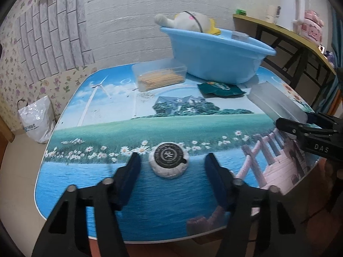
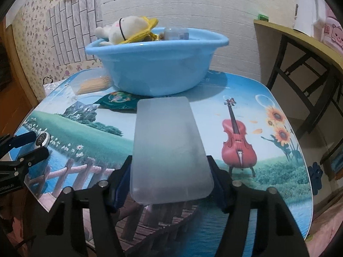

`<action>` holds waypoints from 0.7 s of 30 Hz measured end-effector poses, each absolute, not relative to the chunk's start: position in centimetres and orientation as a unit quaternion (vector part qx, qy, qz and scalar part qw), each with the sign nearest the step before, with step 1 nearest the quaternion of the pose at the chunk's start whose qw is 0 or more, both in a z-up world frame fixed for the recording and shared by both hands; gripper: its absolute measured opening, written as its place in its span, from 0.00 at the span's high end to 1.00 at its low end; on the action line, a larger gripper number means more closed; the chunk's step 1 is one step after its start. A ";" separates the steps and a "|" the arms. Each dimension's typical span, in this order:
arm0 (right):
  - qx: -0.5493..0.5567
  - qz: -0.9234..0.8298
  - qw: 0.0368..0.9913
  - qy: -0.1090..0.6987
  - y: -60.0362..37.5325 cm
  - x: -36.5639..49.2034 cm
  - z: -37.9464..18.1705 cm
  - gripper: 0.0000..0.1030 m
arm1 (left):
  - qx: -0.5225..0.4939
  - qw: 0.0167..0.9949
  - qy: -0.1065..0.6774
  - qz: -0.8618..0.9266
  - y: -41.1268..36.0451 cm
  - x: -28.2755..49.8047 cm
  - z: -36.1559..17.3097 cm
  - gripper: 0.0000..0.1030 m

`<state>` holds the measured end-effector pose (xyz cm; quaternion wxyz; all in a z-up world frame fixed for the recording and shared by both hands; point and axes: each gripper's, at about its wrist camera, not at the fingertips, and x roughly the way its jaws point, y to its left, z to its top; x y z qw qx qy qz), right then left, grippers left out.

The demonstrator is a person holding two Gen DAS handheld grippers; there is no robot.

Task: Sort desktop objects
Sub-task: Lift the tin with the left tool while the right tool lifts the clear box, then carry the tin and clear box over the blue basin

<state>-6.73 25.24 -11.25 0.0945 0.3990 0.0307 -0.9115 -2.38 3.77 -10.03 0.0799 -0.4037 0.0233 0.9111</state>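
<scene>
- While the left wrist view looks straight down its own left claw (image 1: 172, 162), it shows the claw's two fingers standing either side of a round white-wrapped soap with a black printed label (image 1: 169, 160), gaps visible on both sides, so the claw is released and nothing is grasped.
- That soap lies on the landscape-printed table (image 1: 128, 128) close to its near edge; from the right wrist view it shows only as a small edge-on disc (image 2: 42, 139) at the table's left edge, between the left claw's fingertips.
- Only the right wrist view shows the right claw (image 2: 171, 177) clenched across the near end of a frosted translucent rectangular plastic lid (image 2: 169, 147), both fingers touching its long sides, the lid reaching toward the middle of the table.
- From the left wrist view the same lid (image 1: 276, 100) appears at the table's right edge, tilted, with the right claw at its end.
- A light blue plastic basin (image 1: 214, 57) sits at the table's far edge, holding a white plush toy with a yellow hat (image 2: 126, 29).
- A clear plastic box of wooden sticks (image 1: 159, 76) is plain in the left wrist view, left of the basin; the right wrist view shows only a part of it.
- A dark green foil packet (image 1: 220, 88) lies just before the basin.
- Only the right wrist view shows the printed red violin (image 2: 238, 137) near the table's right edge.
</scene>
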 end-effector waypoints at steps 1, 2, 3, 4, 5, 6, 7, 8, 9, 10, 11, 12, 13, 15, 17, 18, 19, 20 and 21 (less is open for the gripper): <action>0.398 -0.912 0.098 0.027 25.3 -6.6 -11.2 0.41 | -0.403 0.083 0.025 0.911 3.9 -2.3 -10.0 0.54; 0.396 -0.913 0.099 0.026 25.3 -6.5 -11.0 0.41 | -0.403 0.085 0.026 0.911 4.0 -2.3 -9.9 0.59; 0.388 -0.916 0.099 0.028 25.3 -6.3 -10.7 0.41 | -0.404 0.088 0.026 0.910 4.0 -2.3 -9.9 0.64; 0.381 -0.919 0.101 0.032 25.2 -6.1 -10.3 0.41 | -0.405 0.091 0.025 0.909 4.1 -2.4 -9.8 0.64; 0.377 -0.920 0.103 0.034 25.1 -6.0 -10.1 0.41 | -0.408 0.098 0.022 0.908 4.1 -2.4 -9.8 0.64; 0.372 -0.921 0.108 0.036 25.0 -5.9 -9.8 0.41 | -0.409 0.102 0.020 0.907 4.2 -2.5 -9.7 0.64; 0.370 -0.922 0.112 0.037 24.9 -5.7 -9.6 0.41 | -0.409 0.104 0.020 0.906 4.2 -2.5 -9.7 0.64; 0.368 -0.922 0.115 0.037 24.8 -5.6 -9.4 0.41 | -0.410 0.104 0.020 0.906 4.3 -2.6 -9.7 0.64; 0.366 -0.922 0.119 0.038 24.7 -5.5 -9.2 0.42 | -0.410 0.104 0.020 0.906 4.3 -2.6 -9.7 0.64; 0.364 -0.922 0.124 0.039 24.6 -5.4 -9.0 0.42 | -0.410 0.104 0.019 0.906 4.3 -2.6 -9.6 0.64; 0.363 -0.922 0.128 0.040 24.4 -5.3 -8.8 0.42 | -0.407 0.103 0.018 0.907 4.3 -2.7 -9.4 0.64; 0.359 -0.923 0.134 0.043 24.2 -5.1 -8.5 0.42 | -0.405 0.103 0.018 0.909 4.3 -2.6 -9.2 0.64; 0.356 -0.923 0.138 0.044 24.0 -5.0 -8.3 0.42 | -0.401 0.102 0.019 0.910 4.3 -2.6 -8.9 0.64; 0.348 -0.924 0.149 0.047 23.6 -4.8 -7.8 0.42 | -0.395 0.100 0.021 0.913 4.3 -2.7 -8.2 0.64; 0.339 -0.925 0.167 0.045 23.2 -4.5 -7.1 0.42 | -0.389 0.095 0.019 0.916 4.2 -2.9 -7.3 0.64; 0.335 -0.925 0.175 0.044 23.1 -4.4 -6.8 0.42 | -0.385 0.095 0.017 0.918 4.2 -2.9 -6.9 0.64; 0.327 -0.926 0.184 0.043 23.0 -4.2 -6.4 0.42 | -0.380 0.095 0.016 0.920 4.1 -3.0 -6.4 0.64; 0.318 -0.928 0.192 0.045 22.8 -3.9 -5.8 0.42 | -0.375 0.093 0.016 0.922 4.1 -3.1 -5.9 0.64; 0.311 -0.929 0.197 0.046 22.6 -3.7 -5.5 0.42 | -0.371 0.092 0.016 0.924 4.1 -3.2 -5.4 0.64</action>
